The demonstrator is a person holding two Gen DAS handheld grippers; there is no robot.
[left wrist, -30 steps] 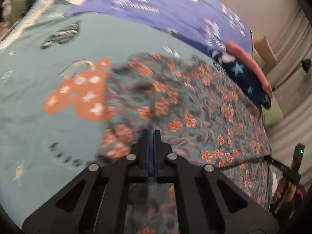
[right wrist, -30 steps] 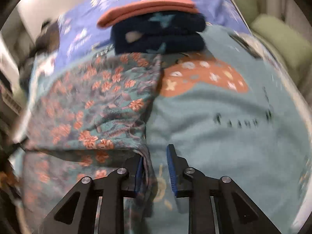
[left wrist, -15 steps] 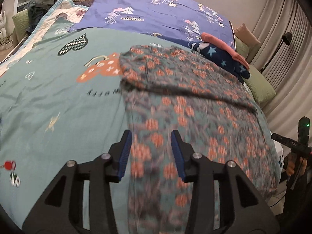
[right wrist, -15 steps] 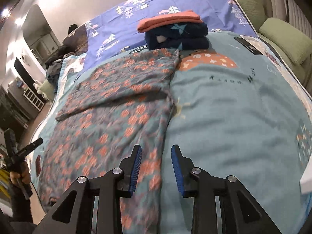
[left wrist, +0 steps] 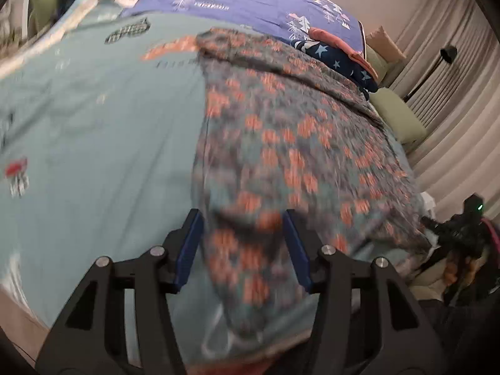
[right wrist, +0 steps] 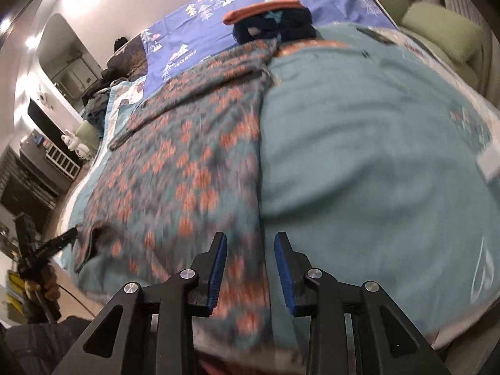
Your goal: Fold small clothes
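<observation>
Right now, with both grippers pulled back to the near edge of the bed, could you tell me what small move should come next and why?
Probably lower both grippers onto the near hem of the floral garment and pinch it. The left gripper, jaws opening, and the right gripper hold nothing, and the garment's far end already lies folded over.

Black tongs [left wrist: 242,243], blue pads [right wrist: 218,268], silver screws.

Left gripper [left wrist: 243,240] jaws are opening, nothing pinched. Right gripper [right wrist: 250,264] sits partly open, gripping nothing, both tilted down toward 12 o'clock.
</observation>
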